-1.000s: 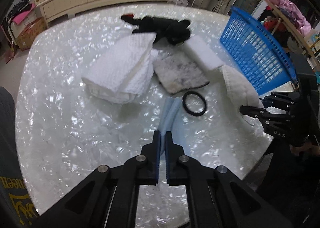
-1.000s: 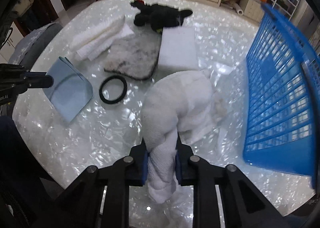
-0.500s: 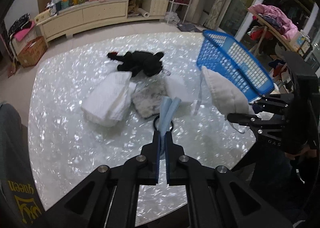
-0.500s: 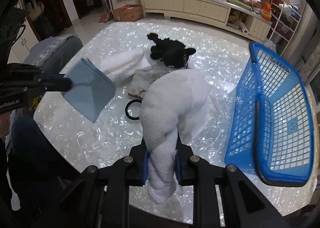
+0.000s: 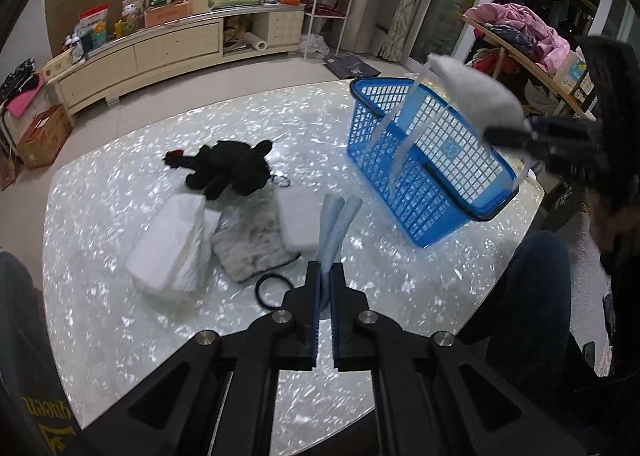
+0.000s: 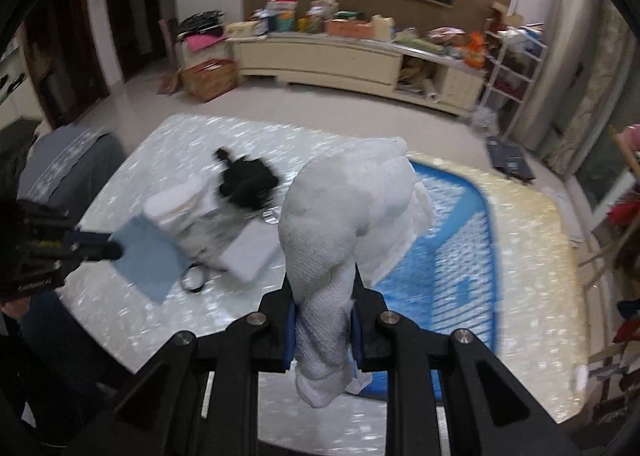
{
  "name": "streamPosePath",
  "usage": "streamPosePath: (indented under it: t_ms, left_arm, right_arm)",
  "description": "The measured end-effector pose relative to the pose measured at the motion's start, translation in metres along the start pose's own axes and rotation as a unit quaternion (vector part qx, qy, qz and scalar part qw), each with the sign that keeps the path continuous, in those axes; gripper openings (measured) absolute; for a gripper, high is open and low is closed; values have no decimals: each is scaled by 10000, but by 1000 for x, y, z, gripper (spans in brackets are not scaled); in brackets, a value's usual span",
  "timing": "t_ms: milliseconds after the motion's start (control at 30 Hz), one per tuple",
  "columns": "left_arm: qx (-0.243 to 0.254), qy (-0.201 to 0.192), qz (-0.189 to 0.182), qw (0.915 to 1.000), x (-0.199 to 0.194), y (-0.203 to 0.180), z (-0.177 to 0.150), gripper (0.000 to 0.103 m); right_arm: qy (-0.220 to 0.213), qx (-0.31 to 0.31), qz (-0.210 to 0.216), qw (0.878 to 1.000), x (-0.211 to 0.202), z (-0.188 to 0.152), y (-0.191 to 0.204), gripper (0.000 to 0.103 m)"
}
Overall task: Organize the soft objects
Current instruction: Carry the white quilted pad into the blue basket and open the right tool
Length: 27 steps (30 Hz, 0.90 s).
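The white towel bundle (image 6: 352,224) is carried in the air, bunched at its lower end between the jaws of the right gripper (image 6: 325,326), which are pressed onto it. In the right wrist view it fills the centre of the frame, above the near rim of the blue basket (image 6: 476,256); in the left wrist view it appears blurred at the upper right, over the basket's far corner. A loose flap and thin strips hang below the bundle.

The folded light-blue cloth (image 5: 334,226) is pinched by one edge in the left gripper (image 5: 324,296), whose jaws are nearly closed on it. It is held above the table (image 5: 120,336), centre frame, near the black ring (image 5: 272,290).

Risks judged from this position:

- If the towel bundle is released while it is over the rim rather than the interior, it may drape across the basket wall or slide onto the table.
- The hanging strips may catch in the basket mesh and drag the basket, which appears light.
- The light-blue cloth is gripped at one edge only; it may slip or unfold during transport.
- The two grippers may converge on the same basket; interference is possible.

Left on the table at centre left: a black plush toy (image 5: 228,170), a folded white towel (image 5: 172,248), a grey fluffy mat (image 5: 252,246) and a white foam pad (image 5: 298,220).
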<state>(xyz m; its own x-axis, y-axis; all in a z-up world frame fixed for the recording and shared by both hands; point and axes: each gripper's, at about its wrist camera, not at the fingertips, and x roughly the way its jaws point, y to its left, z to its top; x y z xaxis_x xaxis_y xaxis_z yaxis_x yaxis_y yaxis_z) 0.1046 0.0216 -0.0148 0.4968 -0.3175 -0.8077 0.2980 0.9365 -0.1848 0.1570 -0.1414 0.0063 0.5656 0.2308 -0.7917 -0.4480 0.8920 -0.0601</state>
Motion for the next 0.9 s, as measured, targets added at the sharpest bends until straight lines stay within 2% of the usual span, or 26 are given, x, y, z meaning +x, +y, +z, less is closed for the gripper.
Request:
streamPosePath:
  t_ms: [133,300,567,900]
  left_arm:
    - [42,-3,-40,10000,7,-7,11,3]
    - [84,12,-88,9999,16,-12,20,3]
    - [4,33,-111,9999,23,-7,22,3]
    - [-209,163,-31,9996,34,12,16,3]
  right_arm:
    - [89,116,-271,9995,14,2,-31,20]
    - [475,231,-458,9976,54,-1,-55,20]
    - [1123,169,-407,9927,112,-7,-54,20]
    - [1841,-123,-298,9824,152,7,-58,20]
